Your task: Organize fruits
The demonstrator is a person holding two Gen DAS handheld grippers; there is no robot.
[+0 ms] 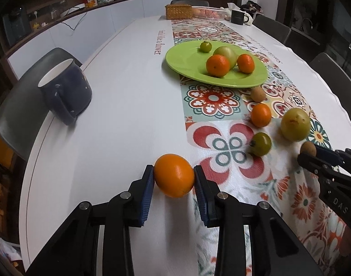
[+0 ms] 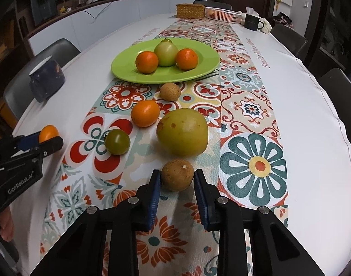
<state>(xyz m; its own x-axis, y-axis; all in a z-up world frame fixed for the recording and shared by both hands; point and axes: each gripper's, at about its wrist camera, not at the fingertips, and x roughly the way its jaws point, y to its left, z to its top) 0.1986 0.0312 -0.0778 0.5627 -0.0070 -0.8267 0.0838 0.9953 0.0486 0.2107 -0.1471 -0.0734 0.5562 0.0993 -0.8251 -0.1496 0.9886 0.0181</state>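
My left gripper (image 1: 174,172) is shut on an orange fruit (image 1: 174,175) just above the white cloth; it also shows in the right wrist view (image 2: 48,133). My right gripper (image 2: 177,176) is shut on a small brown fruit (image 2: 177,174), which also shows in the left wrist view (image 1: 308,148). A green plate (image 2: 129,56) holds two oranges, a pale green fruit and a small green tomato. Between plate and grippers lie a brown fruit (image 2: 170,91), an orange (image 2: 145,113), a green tomato (image 2: 117,141) and a large yellow-green fruit (image 2: 182,132).
A dark blue mug (image 1: 66,87) stands near the table's left edge. A woven box (image 1: 178,11), a pink basket (image 1: 208,12) and a black mug (image 1: 238,16) stand at the far end. Chairs surround the table.
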